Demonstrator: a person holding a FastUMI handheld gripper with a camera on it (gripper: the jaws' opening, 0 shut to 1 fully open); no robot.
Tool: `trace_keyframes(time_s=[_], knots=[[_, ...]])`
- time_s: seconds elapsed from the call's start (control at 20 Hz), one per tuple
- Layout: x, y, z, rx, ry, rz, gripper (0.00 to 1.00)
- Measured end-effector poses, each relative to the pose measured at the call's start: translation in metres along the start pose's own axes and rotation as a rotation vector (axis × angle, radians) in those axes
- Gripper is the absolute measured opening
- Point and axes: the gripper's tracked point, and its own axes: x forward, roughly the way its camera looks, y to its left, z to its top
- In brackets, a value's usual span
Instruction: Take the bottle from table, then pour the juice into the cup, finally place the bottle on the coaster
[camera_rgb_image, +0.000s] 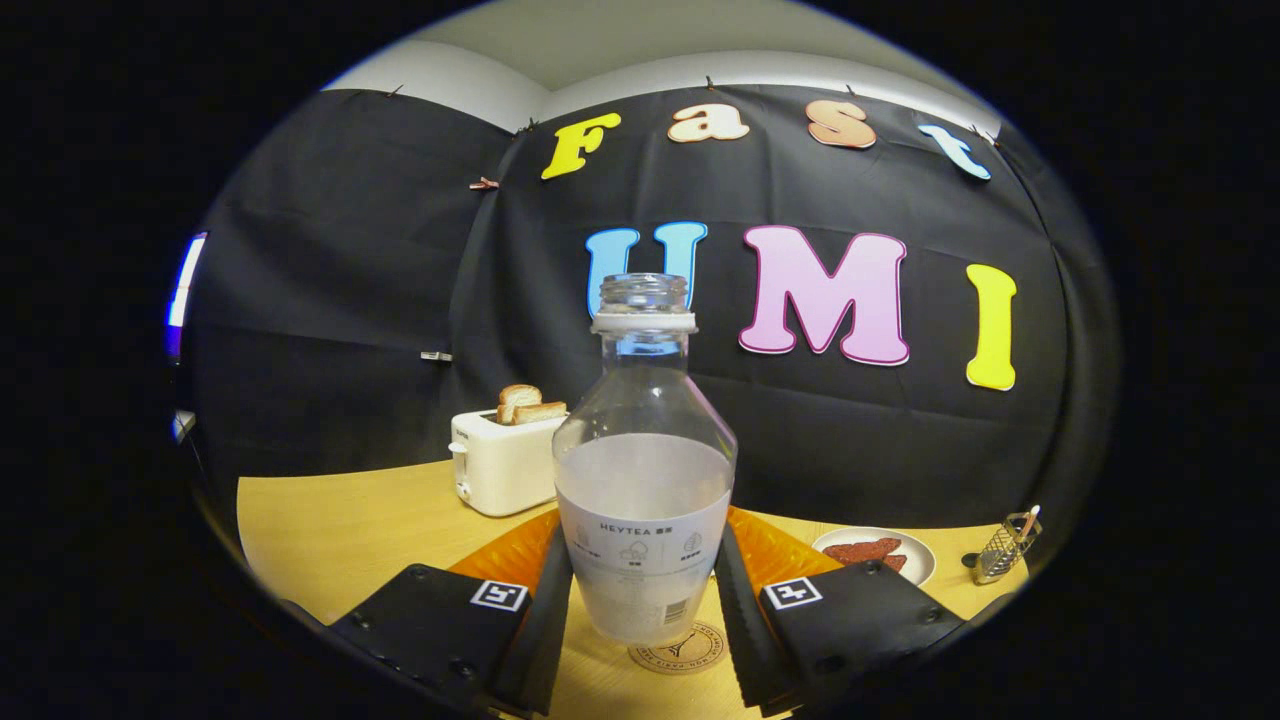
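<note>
Your gripper (640, 590) pinches the bottle (643, 490) upright between both fingers, its base just above the coaster (690, 652) on the worktop (340, 530). A toaster (500, 460) sits at ten o'clock, a plate (880, 552) at two.

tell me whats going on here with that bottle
A person's hand-held tongs are closed on an uncapped bottle, both fingers pressing its labelled lower body. The bottle is upright and about half full of pale cloudy juice. Its base is right over a round coaster on the wooden table; whether it touches is hard to tell. An orange mat lies behind it, and beyond that sit a toaster with bread and a plate.
</note>
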Motion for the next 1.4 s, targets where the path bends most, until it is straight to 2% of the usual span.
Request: trace_keyframes(time_s=[0.25,0.5,0.85,1.4], knots=[[0.015,-0.025,-0.044,0.006,0.041,-0.059,0.70],[0.028,-0.042,-0.087,0.012,0.103,-0.079,0.71],[0.034,-0.053,-0.101,0.038,0.115,-0.099,0.72],[0.037,-0.050,-0.113,0.048,0.141,-0.077,0.76]])
